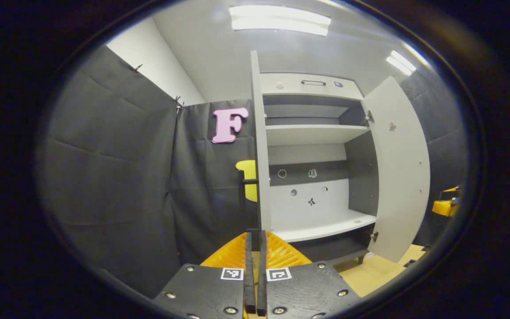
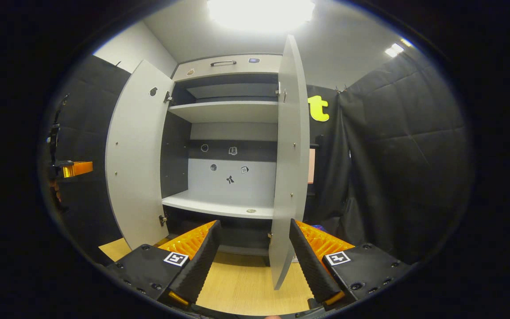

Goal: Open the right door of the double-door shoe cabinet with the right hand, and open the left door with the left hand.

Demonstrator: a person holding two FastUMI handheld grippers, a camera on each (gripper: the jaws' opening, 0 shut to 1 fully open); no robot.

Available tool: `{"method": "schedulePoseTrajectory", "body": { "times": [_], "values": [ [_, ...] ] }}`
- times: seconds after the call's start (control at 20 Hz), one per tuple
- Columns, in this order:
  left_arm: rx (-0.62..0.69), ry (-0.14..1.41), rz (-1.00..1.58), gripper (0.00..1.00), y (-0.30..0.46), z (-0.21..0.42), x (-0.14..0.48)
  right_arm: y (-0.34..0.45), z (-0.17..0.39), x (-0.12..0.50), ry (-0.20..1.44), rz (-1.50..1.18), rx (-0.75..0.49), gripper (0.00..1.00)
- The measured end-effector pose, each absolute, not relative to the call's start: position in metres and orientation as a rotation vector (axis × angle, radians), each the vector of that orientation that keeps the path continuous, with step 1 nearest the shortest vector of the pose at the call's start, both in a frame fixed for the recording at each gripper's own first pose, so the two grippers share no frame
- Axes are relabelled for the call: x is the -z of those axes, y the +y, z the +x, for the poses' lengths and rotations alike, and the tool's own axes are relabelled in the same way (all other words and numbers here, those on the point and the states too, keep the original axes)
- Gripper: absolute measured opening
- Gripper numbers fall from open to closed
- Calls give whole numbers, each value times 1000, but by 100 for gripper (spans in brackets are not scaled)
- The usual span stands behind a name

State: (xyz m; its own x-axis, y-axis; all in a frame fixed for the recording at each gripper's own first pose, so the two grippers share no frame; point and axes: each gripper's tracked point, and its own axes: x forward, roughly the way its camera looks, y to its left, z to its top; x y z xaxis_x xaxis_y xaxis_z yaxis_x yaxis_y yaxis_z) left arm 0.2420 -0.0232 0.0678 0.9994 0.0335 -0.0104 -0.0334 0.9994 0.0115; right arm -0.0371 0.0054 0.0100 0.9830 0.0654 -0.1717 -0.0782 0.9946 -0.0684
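The shoe cabinet (image 2: pixel 233 110) stands with both doors swung out. In the left gripper view the left door (image 1: pixel 259 133) is seen edge-on, its dark handle (image 1: pixel 247 180) sticking out to the left. My left gripper (image 1: pixel 255 232) is shut, its tips right at that door's front edge below the handle; only a thin slit parts the fingers. The right door (image 2: pixel 288 155) points edge-on at the right gripper's camera. My right gripper (image 2: pixel 254 223) is open, one finger on either side of that door's lower part, neither pressing. The left door (image 2: pixel 137 155) hangs wide.
Black cloth walls close in on both sides. A pale wooden floor (image 2: pixel 246 283) lies below the cabinet. Above the shelves is a drawer front with a handle (image 2: pixel 223 63). The right gripper (image 1: pixel 446 206) shows beyond the right door (image 1: pixel 399 168); the left gripper (image 2: pixel 71 168) shows beside the left door.
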Motion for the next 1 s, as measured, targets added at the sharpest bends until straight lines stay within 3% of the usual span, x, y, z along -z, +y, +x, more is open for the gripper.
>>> {"method": "schedulePoseTrajectory", "body": {
  "times": [0.8,0.9,1.0],
  "values": [
    [-100,44,73,4,-27,244,-71,-26,-66,-25,119,-45,-8,98],
    [-120,53,72,10,-21,241,-67,-31,-71,-26,118,-44,-6,98],
    [-143,62,68,29,-21,237,-67,-34,-71,-26,116,-44,-5,98]
  ]
}}
